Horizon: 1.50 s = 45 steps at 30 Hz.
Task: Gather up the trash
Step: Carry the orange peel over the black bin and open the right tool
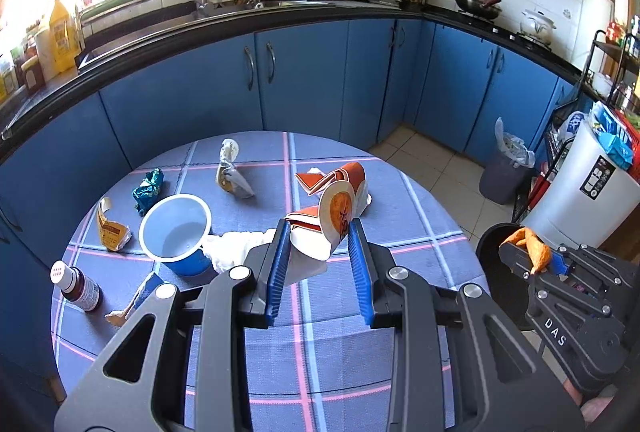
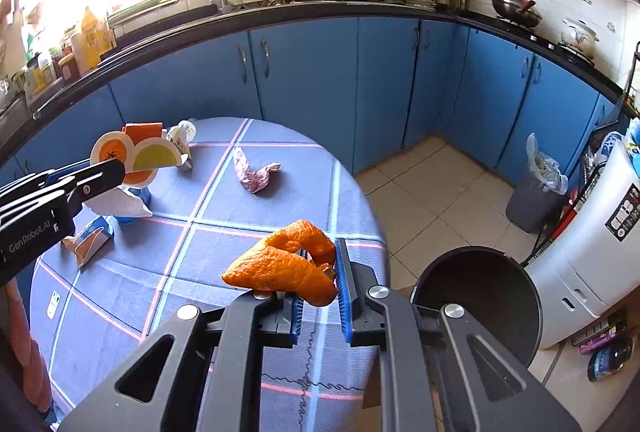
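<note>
My left gripper [image 1: 318, 232] is shut on a torn orange-and-white paper carton [image 1: 332, 210] and holds it above the round table; it also shows in the right wrist view [image 2: 132, 156]. My right gripper [image 2: 320, 264] is shut on an orange peel [image 2: 284, 264], held over the table's right edge, near a black trash bin [image 2: 480, 296] on the floor. In the left wrist view the peel [image 1: 530, 246] hangs over the bin [image 1: 492, 264].
On the blue checked tablecloth [image 1: 320, 352] lie a blue cup [image 1: 176, 232], white tissue [image 1: 232, 248], a green wrapper [image 1: 148, 190], crumpled wrappers [image 1: 232, 172], a small bottle [image 1: 76, 286], and a pink wrapper [image 2: 256, 172]. A grey lined bin [image 2: 536, 188] and white appliance [image 2: 592, 252] stand right.
</note>
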Available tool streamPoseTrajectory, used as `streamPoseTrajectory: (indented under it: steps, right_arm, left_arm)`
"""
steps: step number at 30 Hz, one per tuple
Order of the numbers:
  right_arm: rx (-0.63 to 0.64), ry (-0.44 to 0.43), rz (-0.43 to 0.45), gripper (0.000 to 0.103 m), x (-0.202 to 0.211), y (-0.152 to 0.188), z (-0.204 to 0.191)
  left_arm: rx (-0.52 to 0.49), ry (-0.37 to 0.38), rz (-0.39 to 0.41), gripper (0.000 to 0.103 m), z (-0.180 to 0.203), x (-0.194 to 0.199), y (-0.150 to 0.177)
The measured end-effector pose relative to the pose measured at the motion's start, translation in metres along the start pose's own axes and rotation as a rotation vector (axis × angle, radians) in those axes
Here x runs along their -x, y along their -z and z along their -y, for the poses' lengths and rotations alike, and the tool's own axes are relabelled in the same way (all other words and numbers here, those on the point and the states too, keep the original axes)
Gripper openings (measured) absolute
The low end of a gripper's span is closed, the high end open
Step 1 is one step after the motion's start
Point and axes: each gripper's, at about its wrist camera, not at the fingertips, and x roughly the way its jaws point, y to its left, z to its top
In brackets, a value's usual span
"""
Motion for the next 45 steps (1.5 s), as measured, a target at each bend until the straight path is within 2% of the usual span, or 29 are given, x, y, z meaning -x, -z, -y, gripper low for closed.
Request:
streamPoseTrajectory:
  steps: [14, 32, 39, 41, 45]
  right_arm:
    - [-0.094, 0.054, 0.012, 0.014, 0.012, 0.010, 0.057]
    - [-0.212, 0.128, -0.005, 0.014, 0.006, 0.032, 0.134]
    - [-0.307, 0.129, -0.105, 0.016, -0.012, 0.040, 0.172]
    - [-0.339, 0.105, -0.138, 0.016, -0.019, 0.043, 0.183]
    - [-0.338, 0.172, -0.164, 0.016, -0.029, 0.050, 0.196]
  left_arm:
    - [-0.085, 0.026, -0.005, 0.031, 0.055, -0.001, 0.001]
    - [-0.229, 0.086, -0.034, 0.031, 0.141, -0.025, 0.000]
    - [-0.276, 0.109, -0.041, 0.031, 0.172, -0.037, -0.004]
    - [-0.287, 0.113, -0.044, 0.031, 0.180, -0.041, -0.005]
    - [-0.306, 0.136, -0.055, 0.031, 0.197, -0.049, -0.010]
